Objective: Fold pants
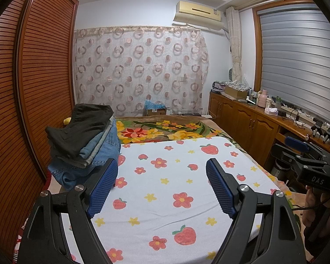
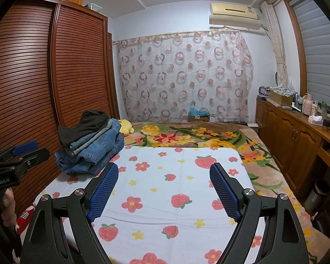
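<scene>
A pile of folded pants (image 1: 85,140) (image 2: 90,147) sits at the far left of the bed, with black pants (image 1: 83,123) on top and blue jeans (image 1: 103,154) beneath. My left gripper (image 1: 161,161) is open and empty. It hovers over the white strawberry-print sheet (image 1: 165,198), and its left finger is just in front of the pile. To its right my right gripper (image 2: 164,166) also hovers open and empty over the sheet (image 2: 176,217). Each view catches the other gripper at its edge: the right gripper (image 1: 297,151) and the left gripper (image 2: 22,151), both held by a hand.
A slatted wooden wardrobe (image 1: 33,88) runs close along the bed's left side. Wooden cabinets (image 1: 242,121) with cluttered tops line the right wall. A floral blanket (image 1: 165,129) covers the far half of the bed, with a yellow plush toy (image 2: 125,128) on it. A grey bin (image 2: 319,193) stands by the cabinets.
</scene>
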